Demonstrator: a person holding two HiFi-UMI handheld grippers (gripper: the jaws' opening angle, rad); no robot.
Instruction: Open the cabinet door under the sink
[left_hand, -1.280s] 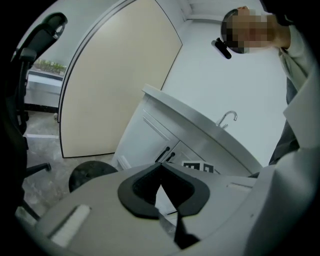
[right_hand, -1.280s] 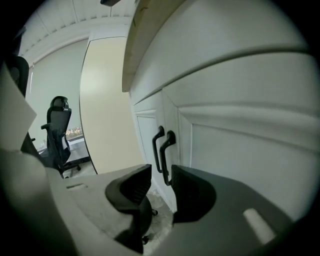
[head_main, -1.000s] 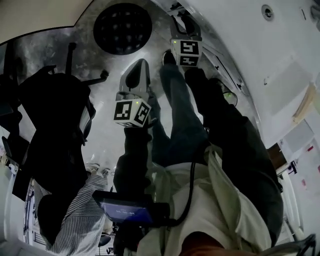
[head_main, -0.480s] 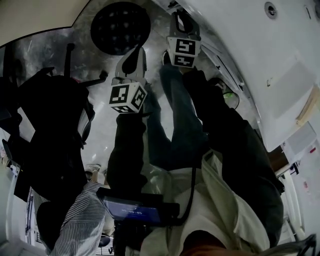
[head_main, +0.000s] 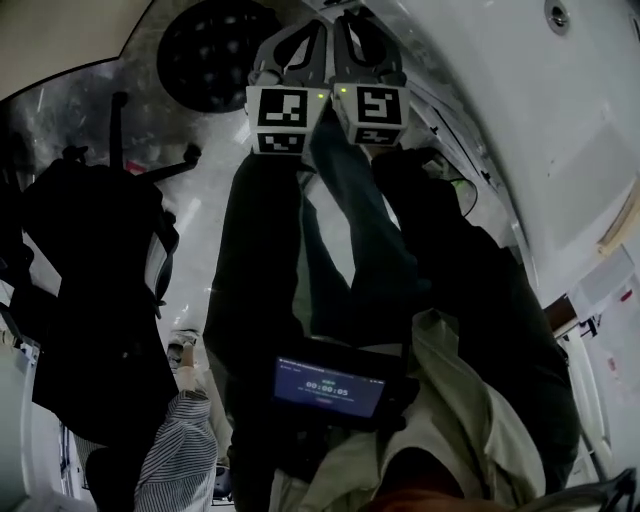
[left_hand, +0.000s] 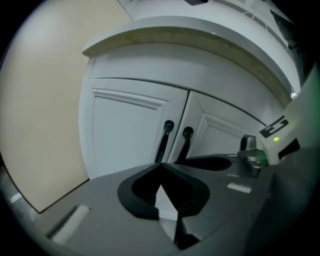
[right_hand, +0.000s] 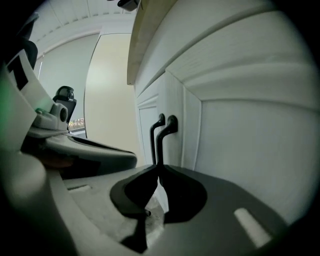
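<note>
The white cabinet under the counter has two doors with two black bar handles side by side at the middle seam. The left door's handle stands just beyond my left gripper, whose jaw tips meet with nothing visibly between them. My right gripper is closing, its tips against the lower end of the right door's handle. That door still lies flush. In the head view the two marker cubes, left and right, sit side by side at the top.
A pale counter edge overhangs the doors, and a beige wall meets the cabinet on the left. Behind me stand a black office chair and a round black object. A person's striped sleeve shows at the lower left.
My left gripper has swung forward and rolled, coming up beside the right gripper at the cabinet handles. The right gripper has kept its place.
</note>
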